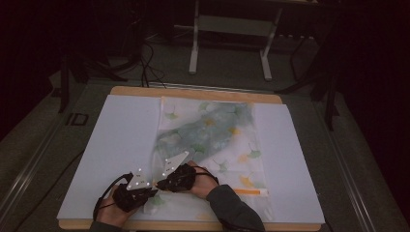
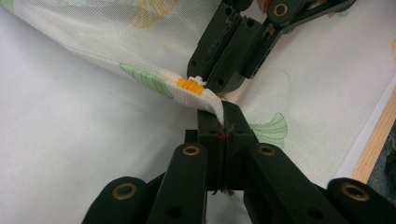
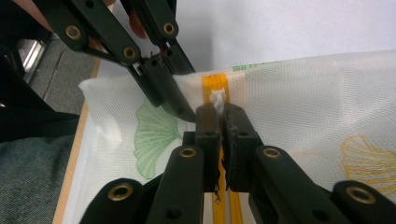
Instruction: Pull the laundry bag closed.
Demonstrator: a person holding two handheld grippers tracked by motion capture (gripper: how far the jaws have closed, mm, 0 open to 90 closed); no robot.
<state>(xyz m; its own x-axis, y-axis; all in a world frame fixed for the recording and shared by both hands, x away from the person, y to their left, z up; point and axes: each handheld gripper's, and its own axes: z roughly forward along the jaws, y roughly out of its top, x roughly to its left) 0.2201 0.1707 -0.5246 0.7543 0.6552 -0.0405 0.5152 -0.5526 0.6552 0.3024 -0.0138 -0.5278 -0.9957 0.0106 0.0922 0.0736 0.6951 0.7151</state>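
Mesh bag point(image 1: 208, 133) lies on the table point(image 1: 121, 140); left gripper point(image 2: 223, 119) clamps its corner, right gripper point(image 3: 219, 109) pinches the zipper pull point(image 3: 217, 99)

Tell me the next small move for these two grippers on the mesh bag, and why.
Probably draw the right gripper along the orange zipper, away from the left gripper: its jaws pinch the white zipper pull, while the left clamps the mesh bag corner beside it.

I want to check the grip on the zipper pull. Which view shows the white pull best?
The right gripper view: the white pull sits pinched between that gripper's closed jaws, on the orange zipper. The left gripper view shows it smaller. The high view is too far to tell.
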